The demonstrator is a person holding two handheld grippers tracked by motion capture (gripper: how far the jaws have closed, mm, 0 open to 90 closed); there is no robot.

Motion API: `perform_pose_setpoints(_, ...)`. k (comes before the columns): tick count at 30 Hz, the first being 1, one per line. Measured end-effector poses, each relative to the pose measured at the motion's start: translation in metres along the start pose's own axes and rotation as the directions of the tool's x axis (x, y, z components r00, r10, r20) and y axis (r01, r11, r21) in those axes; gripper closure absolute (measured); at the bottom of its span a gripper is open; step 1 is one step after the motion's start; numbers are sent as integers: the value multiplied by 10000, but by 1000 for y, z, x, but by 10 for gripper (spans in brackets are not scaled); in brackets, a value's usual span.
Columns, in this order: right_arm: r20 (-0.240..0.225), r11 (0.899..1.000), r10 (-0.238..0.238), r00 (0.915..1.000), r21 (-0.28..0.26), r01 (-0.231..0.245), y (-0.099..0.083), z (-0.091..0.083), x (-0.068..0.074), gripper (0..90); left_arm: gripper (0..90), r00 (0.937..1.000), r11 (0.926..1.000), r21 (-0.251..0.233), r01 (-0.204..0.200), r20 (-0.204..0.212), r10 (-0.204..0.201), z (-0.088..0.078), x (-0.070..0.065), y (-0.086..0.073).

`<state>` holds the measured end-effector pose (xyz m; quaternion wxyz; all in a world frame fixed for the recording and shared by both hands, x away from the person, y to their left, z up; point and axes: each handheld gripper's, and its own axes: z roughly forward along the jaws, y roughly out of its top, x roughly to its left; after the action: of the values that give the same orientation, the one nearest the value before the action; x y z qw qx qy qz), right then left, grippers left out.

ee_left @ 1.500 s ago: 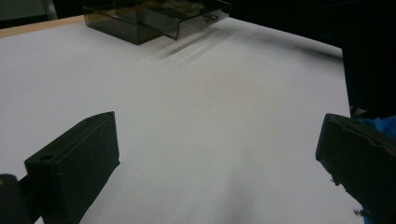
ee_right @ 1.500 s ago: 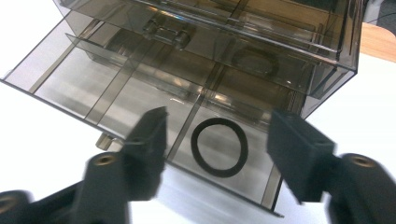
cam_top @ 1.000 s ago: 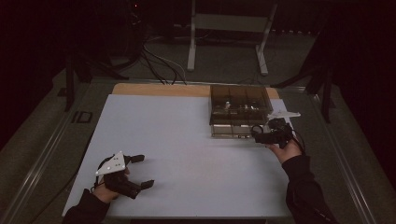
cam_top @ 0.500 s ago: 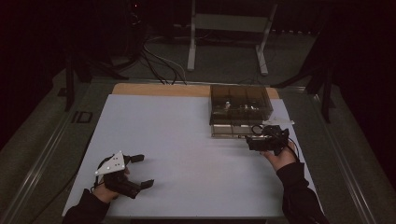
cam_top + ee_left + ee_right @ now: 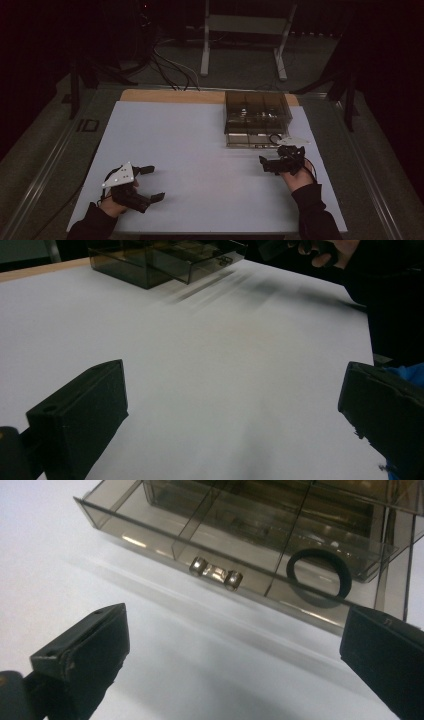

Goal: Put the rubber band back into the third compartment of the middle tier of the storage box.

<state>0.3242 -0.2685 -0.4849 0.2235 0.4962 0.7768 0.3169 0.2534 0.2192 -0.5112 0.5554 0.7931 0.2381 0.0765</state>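
Your right gripper point(image 5: 268, 165), jaws spread wide and empty, hangs just before the smoky clear-plastic drawer box point(image 5: 256, 117) near the table's far right edge. Its bottom drawer point(image 5: 220, 555) is pulled out toward you, long axis parallel to the near edge. It looks light, rigid and slick, so pinch the small metal handle point(image 5: 216, 573). Your left gripper point(image 5: 142, 184) rests spread at the near left corner.
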Motion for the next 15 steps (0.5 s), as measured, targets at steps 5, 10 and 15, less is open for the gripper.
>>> perform_pose_setpoints(5,49,9995,257,9997,-208,-256,-7,2,1,0,10,10000,10000,17,-21,-4,21,0,0,0)
perform_pose_setpoints(10,573,9992,323,9978,-244,-309,-16,8,3,0,10,10000,10000,3,-33,5,33,0,0,0)
perform_pose_setpoints(15,586,9997,179,9981,132,-187,-21,16,6,0,10,10000,10000,17,-27,21,27,0,0,0)
